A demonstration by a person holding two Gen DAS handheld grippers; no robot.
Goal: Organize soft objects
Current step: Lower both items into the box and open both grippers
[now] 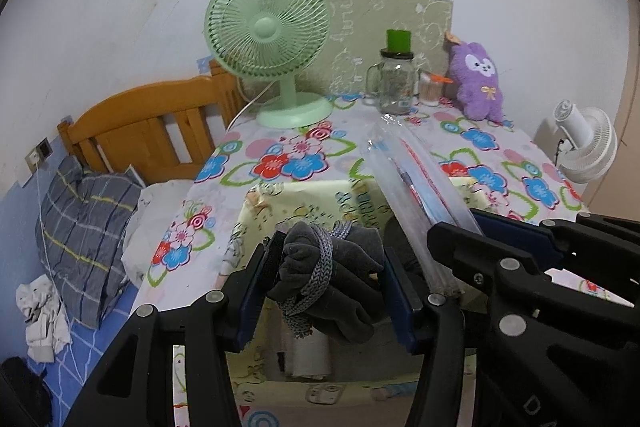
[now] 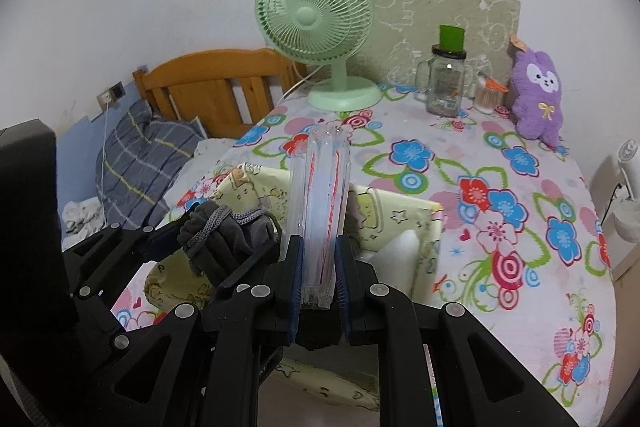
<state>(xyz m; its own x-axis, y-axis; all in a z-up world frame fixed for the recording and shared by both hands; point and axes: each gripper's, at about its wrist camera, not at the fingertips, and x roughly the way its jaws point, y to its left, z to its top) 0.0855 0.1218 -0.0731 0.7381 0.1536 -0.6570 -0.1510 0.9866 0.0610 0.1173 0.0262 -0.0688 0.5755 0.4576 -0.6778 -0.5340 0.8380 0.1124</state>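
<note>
My left gripper [image 1: 326, 263] is shut on a dark grey fleece bundle [image 1: 340, 283] with a knitted grey cord, held above the open pale yellow fabric box [image 1: 304, 199]. The bundle also shows in the right wrist view [image 2: 224, 239]. My right gripper [image 2: 319, 259] is shut on a clear plastic packet [image 2: 322, 195] with red and blue lines, upright over the same box [image 2: 404, 219]. The packet also shows in the left wrist view [image 1: 408, 183]. A white soft item [image 2: 398, 247] lies inside the box. A purple plush rabbit [image 2: 538, 99] sits at the table's far right.
The floral tablecloth [image 2: 500, 211] covers the table. A green fan [image 2: 320, 23], a glass jar mug [image 2: 444, 83] and a small toothpick jar [image 2: 488, 97] stand at the back. A wooden bed with a plaid pillow [image 1: 84, 227] is left. A white fan [image 1: 584, 143] is right.
</note>
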